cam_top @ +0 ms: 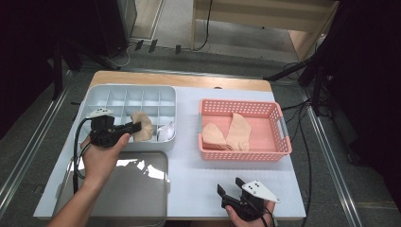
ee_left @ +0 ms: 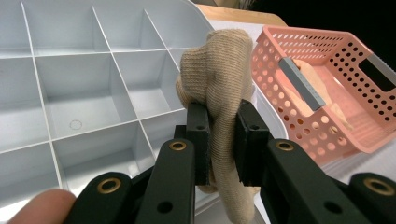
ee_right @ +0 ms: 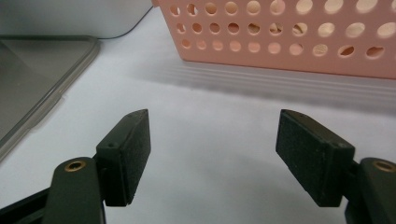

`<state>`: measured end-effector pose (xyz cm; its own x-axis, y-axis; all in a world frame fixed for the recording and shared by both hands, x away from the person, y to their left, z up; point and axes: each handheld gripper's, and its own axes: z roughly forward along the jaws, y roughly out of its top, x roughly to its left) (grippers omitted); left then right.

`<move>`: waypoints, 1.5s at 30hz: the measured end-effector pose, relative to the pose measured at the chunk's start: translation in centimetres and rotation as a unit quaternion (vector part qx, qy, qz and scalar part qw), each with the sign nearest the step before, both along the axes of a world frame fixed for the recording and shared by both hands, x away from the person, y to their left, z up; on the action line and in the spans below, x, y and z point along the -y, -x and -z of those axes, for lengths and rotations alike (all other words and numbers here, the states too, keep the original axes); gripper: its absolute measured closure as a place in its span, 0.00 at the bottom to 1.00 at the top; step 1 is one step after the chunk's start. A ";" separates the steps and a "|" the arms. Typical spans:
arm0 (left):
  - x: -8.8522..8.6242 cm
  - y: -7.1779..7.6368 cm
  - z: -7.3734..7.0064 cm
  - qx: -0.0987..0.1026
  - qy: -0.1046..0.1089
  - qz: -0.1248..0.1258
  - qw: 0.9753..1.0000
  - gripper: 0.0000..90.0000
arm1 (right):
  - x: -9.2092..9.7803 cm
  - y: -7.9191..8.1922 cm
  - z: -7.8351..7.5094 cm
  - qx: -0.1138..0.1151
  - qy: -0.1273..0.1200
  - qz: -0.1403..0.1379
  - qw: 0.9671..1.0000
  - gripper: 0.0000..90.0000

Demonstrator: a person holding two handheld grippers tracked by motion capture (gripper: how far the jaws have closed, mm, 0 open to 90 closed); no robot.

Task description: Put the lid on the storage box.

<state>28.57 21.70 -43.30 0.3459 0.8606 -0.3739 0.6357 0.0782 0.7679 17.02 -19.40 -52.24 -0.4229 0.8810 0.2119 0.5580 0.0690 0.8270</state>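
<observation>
- I am clamping a beige sock (ee_left: 219,88) between the jaws of my left gripper (cam_top: 137,126); in the left gripper view the two black pads are pressing in on the fabric from both sides, and the bunched end is bulging above them.
- I am holding that sock over the near right part of the grey divided tray (cam_top: 97,92), at the front row of compartments; I cannot tell whether it is touching the tray floor.
- A white item (cam_top: 166,131) is lying in the tray compartment just to the right of the sock.
- I am resting my right gripper (cam_top: 230,187) low over the white table (cam_top: 198,179) near its front edge, with the jaws spread wide and nothing between them.
- The pink basket (cam_top: 283,137) is sitting well apart from the tray, on the right, and two more beige socks (cam_top: 228,135) are lying inside it.
- A clear lid (cam_top: 156,198) is lying flat in front of the tray, beneath my left forearm.
</observation>
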 end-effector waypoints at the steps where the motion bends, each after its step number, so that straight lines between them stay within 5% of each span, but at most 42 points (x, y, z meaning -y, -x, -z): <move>1: 0.0 -0.1 0.1 -0.002 -0.002 -0.003 1.000 0.88 | 0.0 0.0 0.0 0.000 0.000 0.000 1.000 0.30; 45: 1.4 -2.5 3.2 -0.025 -0.047 -0.009 0.999 0.88 | 0.0 0.0 0.1 -0.004 0.001 -0.001 1.000 0.30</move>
